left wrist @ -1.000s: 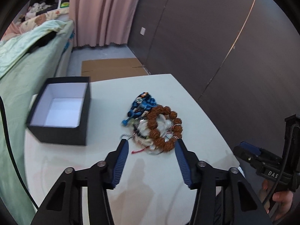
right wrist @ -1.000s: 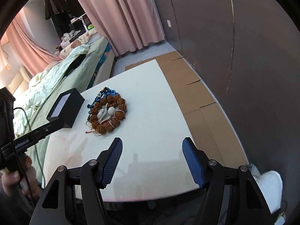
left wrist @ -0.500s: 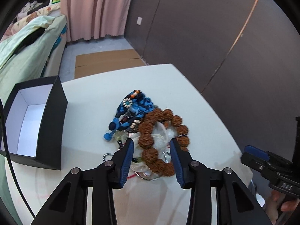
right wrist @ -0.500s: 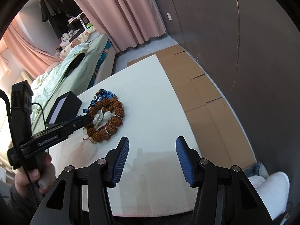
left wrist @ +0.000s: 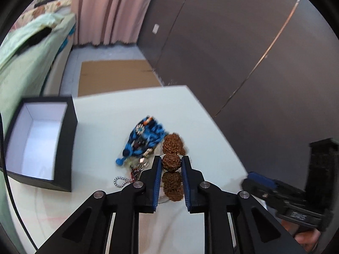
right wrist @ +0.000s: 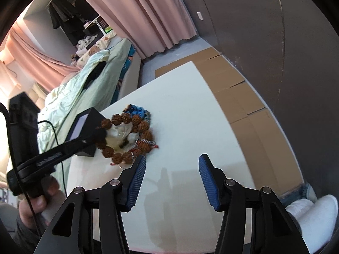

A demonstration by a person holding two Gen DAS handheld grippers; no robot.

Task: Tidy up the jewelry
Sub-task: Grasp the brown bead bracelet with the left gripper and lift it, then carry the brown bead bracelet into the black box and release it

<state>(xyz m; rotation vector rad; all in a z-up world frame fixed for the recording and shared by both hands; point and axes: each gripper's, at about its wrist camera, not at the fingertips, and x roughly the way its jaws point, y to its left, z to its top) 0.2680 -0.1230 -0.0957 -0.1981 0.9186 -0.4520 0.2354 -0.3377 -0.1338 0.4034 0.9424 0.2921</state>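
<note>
Left wrist view: the left gripper [left wrist: 171, 163] is closing, its blue pads pressing a brown bead bracelet [left wrist: 172, 163] on the white table [left wrist: 201, 127] near an open black box [left wrist: 40, 146]; right wrist view: the right gripper [right wrist: 172, 165] hangs open over bare tabletop beside the bracelet.

On the table [left wrist: 197, 116] the jewelry lies in a heap near the middle. The open box [left wrist: 40, 139] stands to the heap's left, apart from it. Within the heap, the braided cord piece [left wrist: 146, 137] lies on the box side, and the large-bead bracelet [right wrist: 127, 135] touches it on the right. Beyond the table's far edge, cardboard [left wrist: 114, 76] lies flat on the floor, with a bed [right wrist: 84, 84] to its left.
</note>
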